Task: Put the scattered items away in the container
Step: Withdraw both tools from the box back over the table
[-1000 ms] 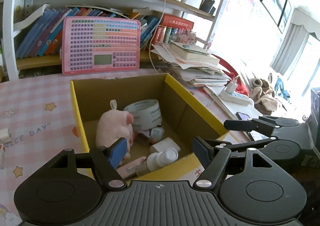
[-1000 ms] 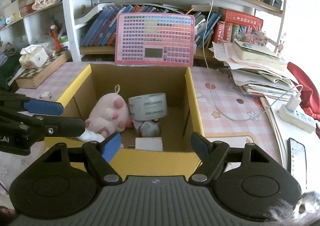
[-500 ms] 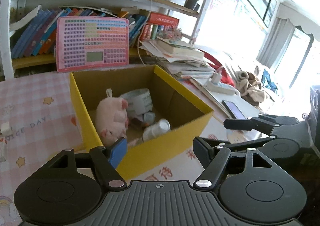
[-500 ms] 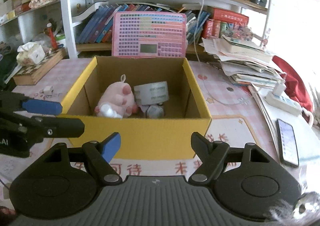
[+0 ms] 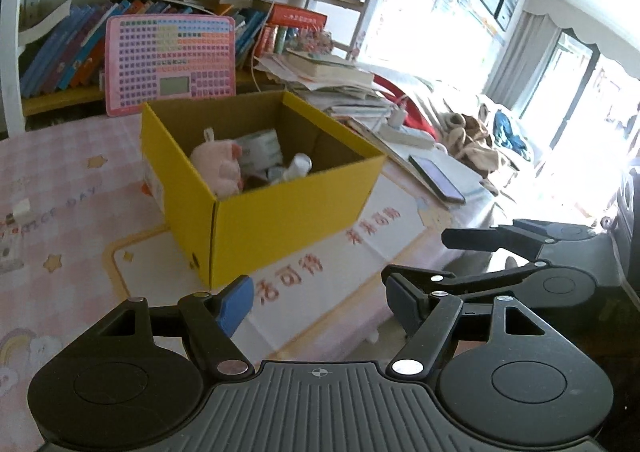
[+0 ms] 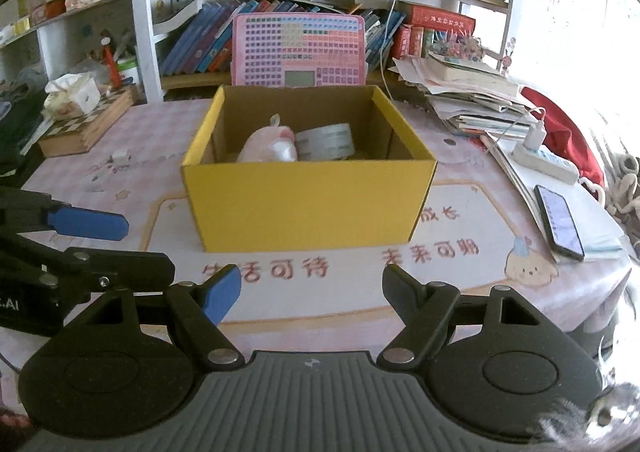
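Both wrist views look down past their fingers at the box (image 5: 280,211) (image 6: 308,207) from nearby, left view angled from its corner.

Yellow cardboard box (image 6: 308,203) upright, open-topped, on pink tablecloth; inside: pink plush toy (image 6: 266,145) lying beside tape roll (image 6: 326,141); white bottle (image 5: 298,165) tilted.

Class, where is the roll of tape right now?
In both views the roll of tape lies inside the yellow box, toward its back wall, right beside the pink plush toy.
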`<state>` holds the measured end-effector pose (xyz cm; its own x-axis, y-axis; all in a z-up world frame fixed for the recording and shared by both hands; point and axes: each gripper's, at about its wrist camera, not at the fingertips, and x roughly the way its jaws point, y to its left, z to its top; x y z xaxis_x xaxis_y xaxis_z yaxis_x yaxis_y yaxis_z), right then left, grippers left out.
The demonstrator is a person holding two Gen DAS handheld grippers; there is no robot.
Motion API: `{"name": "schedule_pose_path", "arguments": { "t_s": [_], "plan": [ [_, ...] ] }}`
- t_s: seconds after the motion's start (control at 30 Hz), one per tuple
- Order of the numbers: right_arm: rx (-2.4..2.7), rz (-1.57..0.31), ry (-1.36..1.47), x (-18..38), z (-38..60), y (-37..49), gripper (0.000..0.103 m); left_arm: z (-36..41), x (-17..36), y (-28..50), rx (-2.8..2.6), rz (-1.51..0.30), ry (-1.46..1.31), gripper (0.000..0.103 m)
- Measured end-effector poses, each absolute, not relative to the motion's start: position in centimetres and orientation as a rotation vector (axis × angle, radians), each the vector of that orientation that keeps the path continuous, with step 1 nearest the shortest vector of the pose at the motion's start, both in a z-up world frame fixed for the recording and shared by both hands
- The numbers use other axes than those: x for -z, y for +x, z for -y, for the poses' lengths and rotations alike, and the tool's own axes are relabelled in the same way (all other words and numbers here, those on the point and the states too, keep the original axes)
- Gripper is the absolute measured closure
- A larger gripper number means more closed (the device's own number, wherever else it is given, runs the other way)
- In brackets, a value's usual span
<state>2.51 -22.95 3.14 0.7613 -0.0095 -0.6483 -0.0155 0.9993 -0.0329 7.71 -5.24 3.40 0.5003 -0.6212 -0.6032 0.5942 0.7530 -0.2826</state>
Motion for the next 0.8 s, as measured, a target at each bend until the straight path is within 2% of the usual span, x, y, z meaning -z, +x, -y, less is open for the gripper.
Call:
{"name": "schedule_pose_path", "arguments": {
  "t_s": [0.8],
  "plan": [
    [-0.133,-0.795,-0.097,-2.1,15.0,0.4,0.025,-1.9,-2.3,4.5,0.639,-0.811,-0.115,0.027]
  ]
}}
